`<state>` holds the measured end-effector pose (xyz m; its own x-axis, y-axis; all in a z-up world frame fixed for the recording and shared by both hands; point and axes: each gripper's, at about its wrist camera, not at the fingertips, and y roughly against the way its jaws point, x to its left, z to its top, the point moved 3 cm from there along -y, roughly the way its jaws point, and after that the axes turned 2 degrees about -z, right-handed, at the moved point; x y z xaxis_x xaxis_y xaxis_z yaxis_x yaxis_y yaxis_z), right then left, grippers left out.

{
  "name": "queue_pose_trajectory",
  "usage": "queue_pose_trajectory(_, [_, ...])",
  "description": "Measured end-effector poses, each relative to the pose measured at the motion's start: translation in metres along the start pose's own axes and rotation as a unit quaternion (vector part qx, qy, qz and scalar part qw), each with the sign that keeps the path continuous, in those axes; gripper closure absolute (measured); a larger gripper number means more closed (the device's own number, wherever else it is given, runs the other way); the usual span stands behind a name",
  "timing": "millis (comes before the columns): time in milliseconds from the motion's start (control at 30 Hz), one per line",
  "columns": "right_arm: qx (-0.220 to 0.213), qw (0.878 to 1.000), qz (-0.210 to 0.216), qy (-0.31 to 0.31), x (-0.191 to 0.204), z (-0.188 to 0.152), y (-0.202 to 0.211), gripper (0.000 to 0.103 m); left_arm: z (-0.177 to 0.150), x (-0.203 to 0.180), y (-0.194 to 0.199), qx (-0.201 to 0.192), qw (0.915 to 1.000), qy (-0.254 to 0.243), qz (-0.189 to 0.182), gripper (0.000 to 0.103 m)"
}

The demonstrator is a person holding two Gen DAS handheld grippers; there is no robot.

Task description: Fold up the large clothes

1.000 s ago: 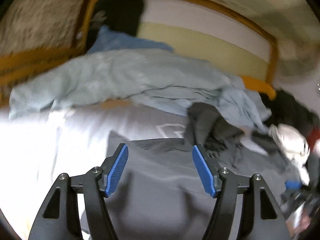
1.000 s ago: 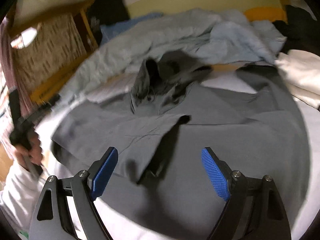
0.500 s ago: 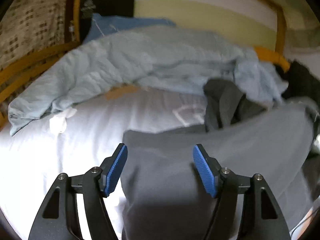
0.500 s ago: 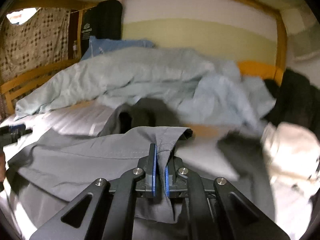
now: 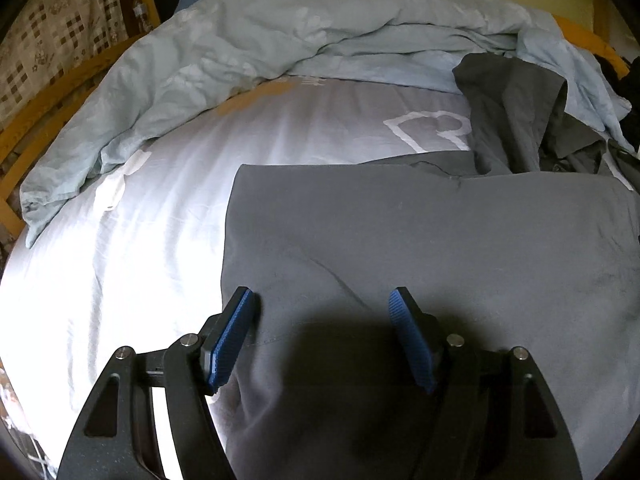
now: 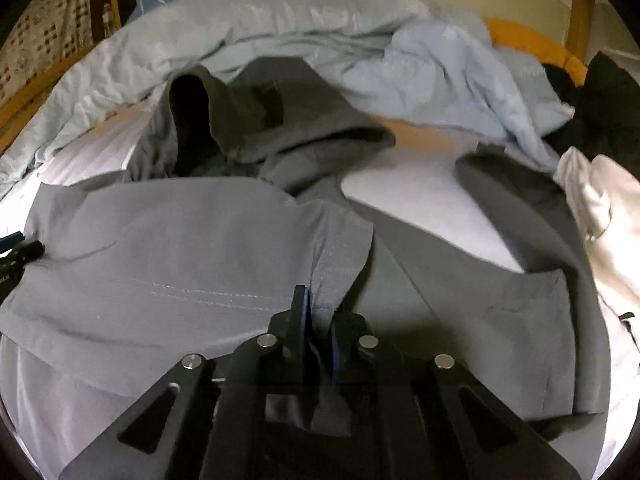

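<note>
Bed: we see a white sheet [image 5: 168, 216] over a mattress inside an orange wooden frame [image 5: 52, 120]
Back of bed: we see a crumpled pale blue duvet [image 5: 304, 28] along the far side
Middle: we see a grey garment [image 5: 420, 248] spread on the sheet
Right edge: we see a white garment [image 6: 600, 216] and dark clothes [image 6: 608, 96]

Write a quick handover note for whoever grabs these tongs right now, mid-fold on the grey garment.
Right tongs: shut on a fold of the grey garment.
Left tongs: open, hovering over the garment's left side, gripping nothing.
Garment lies on the white sheet, one side folded over the body; its hood is bunched up by the light blue duvet.
Left to do: lay the held flap down, tidy the hood, finish folding.
</note>
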<state>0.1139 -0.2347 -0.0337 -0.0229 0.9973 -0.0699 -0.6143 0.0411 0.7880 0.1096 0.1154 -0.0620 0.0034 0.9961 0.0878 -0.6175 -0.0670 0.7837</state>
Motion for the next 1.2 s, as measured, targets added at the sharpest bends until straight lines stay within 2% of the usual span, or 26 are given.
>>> queue_pose_trajectory(33, [0.004,1.0,-0.003,-0.002,-0.001,-0.001,0.0,0.085,0.001,0.0,0.0,-0.003,1.0,-0.001,0.0,0.034])
queue_pose_trajectory(67, [0.005,1.0,-0.011,-0.003,-0.004,0.0,0.001,0.072,0.001,-0.001,0.003,-0.011,0.9999,-0.004,0.001,0.035])
queue_pose_trajectory(100, [0.002,1.0,-0.02,-0.004,-0.006,0.0,0.006,0.052,0.001,-0.003,0.007,-0.022,0.9997,-0.01,0.004,0.035])
queue_pose_trajectory(167, [-0.028,0.998,-0.047,-0.012,-0.016,0.0,0.021,0.027,0.004,-0.008,0.02,-0.043,0.9988,-0.023,0.0,0.035])
queue_pose_trajectory(267, [-0.07,0.997,-0.033,-0.019,-0.034,-0.004,0.052,0.026,0.006,-0.013,0.05,-0.102,0.9941,-0.032,-0.022,0.027])
queue_pose_trajectory(333, [-0.091,0.995,-0.041,-0.026,-0.054,-0.01,0.072,0.024,0.006,-0.015,0.073,-0.142,0.9884,-0.022,-0.047,0.021])
queue_pose_trajectory(400, [-0.107,0.992,-0.049,-0.038,-0.076,-0.014,0.089,0.018,0.006,-0.016,0.093,-0.172,0.9824,-0.011,-0.073,0.014])
queue_pose_trajectory(500, [-0.122,0.988,-0.07,-0.064,-0.121,-0.021,0.108,0.018,0.005,-0.019,0.118,-0.213,0.9733,-0.001,-0.086,0.002])
queue_pose_trajectory(633, [-0.121,0.978,-0.12,-0.123,-0.198,-0.037,0.119,0.018,0.006,-0.026,0.129,-0.231,0.9695,-0.008,-0.083,0.001])
queue_pose_trajectory(700, [-0.118,0.973,-0.117,-0.159,-0.225,-0.045,0.119,0.018,0.004,-0.029,0.128,-0.23,0.9696,-0.013,-0.082,0.001])
queue_pose_trajectory(767, [-0.108,0.971,-0.082,-0.198,-0.25,-0.053,0.112,0.018,0.002,-0.031,0.122,-0.225,0.9716,-0.009,-0.074,0.001])
queue_pose_trajectory(833, [-0.096,0.969,-0.016,-0.228,-0.266,-0.059,0.097,0.018,-0.001,-0.034,0.117,-0.215,0.9738,-0.005,-0.075,0.001])
queue_pose_trajectory(967, [-0.061,0.971,0.072,-0.219,-0.267,-0.056,0.064,0.02,-0.007,-0.049,0.116,-0.214,0.9731,-0.017,-0.083,0.001])
queue_pose_trajectory(1033, [-0.046,0.973,0.083,-0.21,-0.266,-0.053,0.046,0.027,-0.009,-0.057,0.115,-0.216,0.9726,-0.028,-0.081,0.001])
queue_pose_trajectory(1167, [-0.036,0.967,0.108,-0.228,-0.272,-0.044,0.013,0.056,-0.012,-0.072,0.112,-0.214,0.9718,-0.048,-0.088,0.001])
queue_pose_trajectory(1200, [-0.042,0.963,0.128,-0.231,-0.272,-0.04,0.008,0.056,-0.013,-0.076,0.111,-0.214,0.9712,-0.055,-0.089,0.001])
